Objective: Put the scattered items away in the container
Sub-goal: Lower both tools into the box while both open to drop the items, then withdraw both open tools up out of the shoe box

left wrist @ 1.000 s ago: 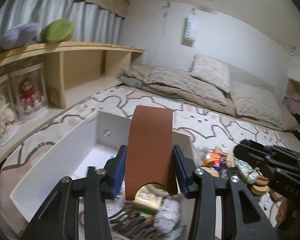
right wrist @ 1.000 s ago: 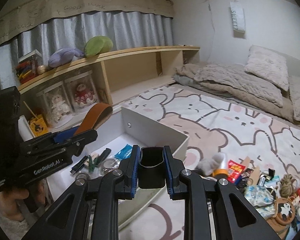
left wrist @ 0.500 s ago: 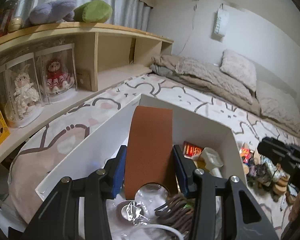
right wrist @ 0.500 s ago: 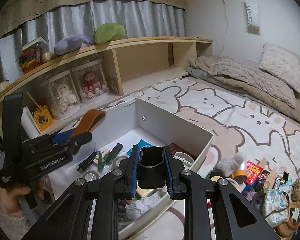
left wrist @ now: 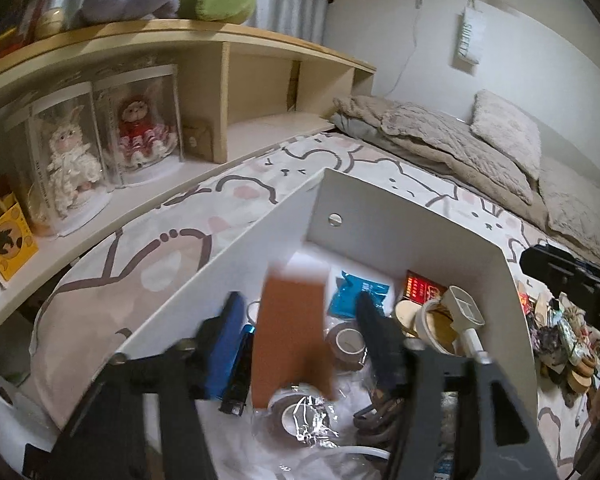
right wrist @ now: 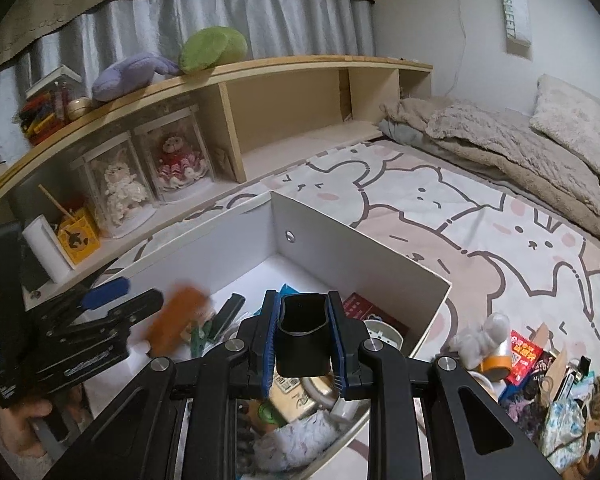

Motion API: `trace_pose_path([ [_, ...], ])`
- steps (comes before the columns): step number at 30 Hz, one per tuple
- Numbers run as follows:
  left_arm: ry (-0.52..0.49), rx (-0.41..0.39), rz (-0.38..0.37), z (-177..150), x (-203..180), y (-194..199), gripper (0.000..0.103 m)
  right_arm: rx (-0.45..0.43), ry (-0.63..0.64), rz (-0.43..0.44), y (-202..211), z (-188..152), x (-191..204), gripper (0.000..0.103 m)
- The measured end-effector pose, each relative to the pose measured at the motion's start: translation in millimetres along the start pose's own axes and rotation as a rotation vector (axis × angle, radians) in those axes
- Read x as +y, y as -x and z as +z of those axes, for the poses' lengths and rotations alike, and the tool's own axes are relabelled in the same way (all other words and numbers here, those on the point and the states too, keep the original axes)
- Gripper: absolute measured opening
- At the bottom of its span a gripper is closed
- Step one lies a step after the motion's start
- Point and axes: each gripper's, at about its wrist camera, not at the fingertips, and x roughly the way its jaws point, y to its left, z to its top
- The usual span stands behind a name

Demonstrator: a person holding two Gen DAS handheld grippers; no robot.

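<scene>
The white box point(left wrist: 400, 232) on the bear-print rug holds several items: tape rolls, a blue packet, a red pack. My left gripper point(left wrist: 300, 340) hangs over it with its jaws opening. The brown leather strip point(left wrist: 292, 332) is between them, blurred, with a gap to each pad. In the right wrist view the strip point(right wrist: 180, 312) shows as a blur just off the left gripper point(right wrist: 140, 292), above the box point(right wrist: 340, 252). My right gripper point(right wrist: 302, 340) is shut on a black open-ended sleeve point(right wrist: 302, 332) above the box's near side.
Scattered small items point(right wrist: 540, 360) lie on the rug right of the box. A wooden shelf point(right wrist: 260, 80) with boxed dolls and plush toys runs along the left. Bedding and pillows point(right wrist: 520, 140) lie at the back right. A hand point(right wrist: 24, 420) holds the left gripper.
The left jaws have spread and let go of the brown strip, which now drops blurred toward the box. Both grippers have moved in over the box.
</scene>
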Motion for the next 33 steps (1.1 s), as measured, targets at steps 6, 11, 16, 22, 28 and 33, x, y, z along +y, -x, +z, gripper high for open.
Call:
trace_pose_path([
  [6,0.018,-0.007,-0.01,2,4,1,0.065,0.048,0.0,-0.001,-25,12,-2,0.024],
  [11,0.031,0.0,-0.017,3,9,-4,0.065,0.093,-0.01,0.007,-48,21,-4,0.024],
  [16,0.042,0.002,-0.027,2,13,-7,0.065,0.118,0.024,-0.014,-63,28,1,0.024],
  [22,0.054,0.0,-0.044,3,16,-7,0.065,0.137,0.052,-0.015,-76,31,7,0.024],
  [28,0.066,-0.004,-0.055,4,20,-6,0.065,0.153,0.046,0.024,-87,32,12,0.024],
  [33,0.067,-0.005,-0.056,4,20,-6,0.065,0.165,0.025,0.069,-92,32,13,0.024],
])
